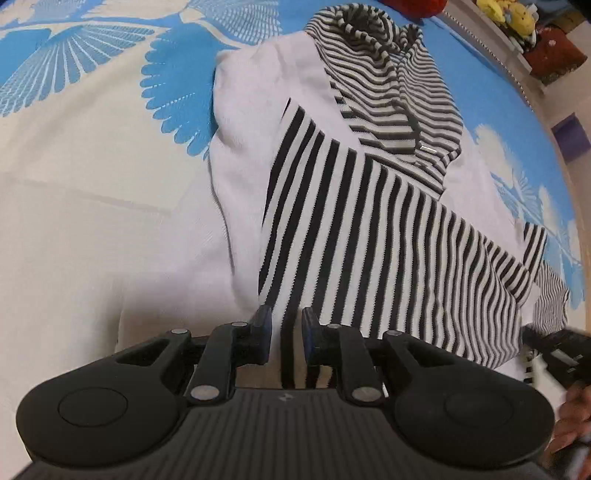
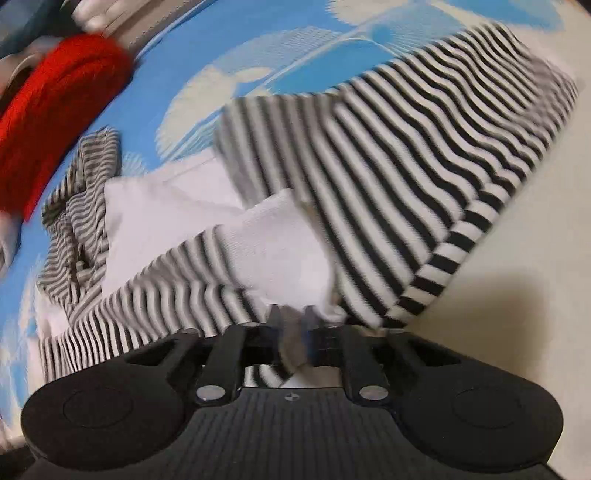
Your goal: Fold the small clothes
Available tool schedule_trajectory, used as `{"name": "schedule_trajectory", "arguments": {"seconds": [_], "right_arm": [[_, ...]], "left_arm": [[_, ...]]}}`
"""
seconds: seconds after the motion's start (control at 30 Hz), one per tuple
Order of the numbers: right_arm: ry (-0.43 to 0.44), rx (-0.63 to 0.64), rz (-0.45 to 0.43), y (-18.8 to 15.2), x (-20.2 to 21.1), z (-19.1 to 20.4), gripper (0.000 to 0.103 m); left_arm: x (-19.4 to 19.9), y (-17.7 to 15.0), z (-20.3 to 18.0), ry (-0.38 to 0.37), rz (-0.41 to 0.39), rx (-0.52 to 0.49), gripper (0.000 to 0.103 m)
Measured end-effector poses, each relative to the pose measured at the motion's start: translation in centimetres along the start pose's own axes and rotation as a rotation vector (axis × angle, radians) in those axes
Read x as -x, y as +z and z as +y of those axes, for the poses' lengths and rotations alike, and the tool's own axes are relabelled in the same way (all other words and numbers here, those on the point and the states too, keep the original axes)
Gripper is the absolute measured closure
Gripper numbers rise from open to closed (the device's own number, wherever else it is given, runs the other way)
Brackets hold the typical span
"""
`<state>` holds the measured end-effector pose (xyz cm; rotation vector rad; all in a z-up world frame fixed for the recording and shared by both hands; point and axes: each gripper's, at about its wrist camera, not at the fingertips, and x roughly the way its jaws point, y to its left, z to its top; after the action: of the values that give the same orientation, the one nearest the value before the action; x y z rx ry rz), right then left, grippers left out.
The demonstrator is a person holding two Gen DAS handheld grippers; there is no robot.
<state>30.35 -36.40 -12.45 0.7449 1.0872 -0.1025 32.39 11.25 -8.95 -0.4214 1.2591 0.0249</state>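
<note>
A small black-and-white striped hooded top (image 1: 369, 206) with white side panels lies on the bed, hood (image 1: 380, 74) at the far end. My left gripper (image 1: 287, 317) is shut on the striped hem nearest me. The right gripper's body (image 1: 554, 354) shows at the right edge of the left wrist view. In the right wrist view the same top (image 2: 369, 166) is partly lifted and blurred. My right gripper (image 2: 291, 317) is shut on a bunched white and striped edge of it. The hood (image 2: 81, 206) lies at the left.
The bed has a blue and cream bird-pattern sheet (image 1: 92, 110). A red soft item (image 2: 55, 110) lies at the bed's far edge. Yellow plush toys (image 1: 506, 14) sit on a shelf beyond the bed. A hand (image 1: 572, 417) shows at the lower right.
</note>
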Motion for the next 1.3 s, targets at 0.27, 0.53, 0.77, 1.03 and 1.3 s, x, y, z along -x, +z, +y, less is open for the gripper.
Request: {"name": "schedule_trajectory", "arguments": {"seconds": [0.27,0.53,0.77,1.03,1.3], "right_arm": [[-0.035,0.035,-0.269,4.4,6.2,-2.2,0.076],[-0.152,-0.180,-0.332,9.4,6.3,-9.9,0.069],[-0.235,-0.307,-0.289,10.2,3.1,-15.0,0.060],[-0.241,-0.347,-0.381,10.0,3.0,-16.4,0.060],[-0.322,-0.275,-0.439,9.9,2.3,-15.8,0.096]], "left_arm": [[2.3,-0.1,-3.6,0.079,-0.108,-0.170,0.072],[3.1,-0.2,-5.2,0.064,-0.190,-0.206,0.072],[3.1,-0.3,-5.7,0.050,-0.196,-0.209,0.072],[3.3,-0.2,-6.4,0.052,-0.215,-0.225,0.072],[4.0,0.2,-6.2,0.040,-0.235,-0.199,0.072]]}}
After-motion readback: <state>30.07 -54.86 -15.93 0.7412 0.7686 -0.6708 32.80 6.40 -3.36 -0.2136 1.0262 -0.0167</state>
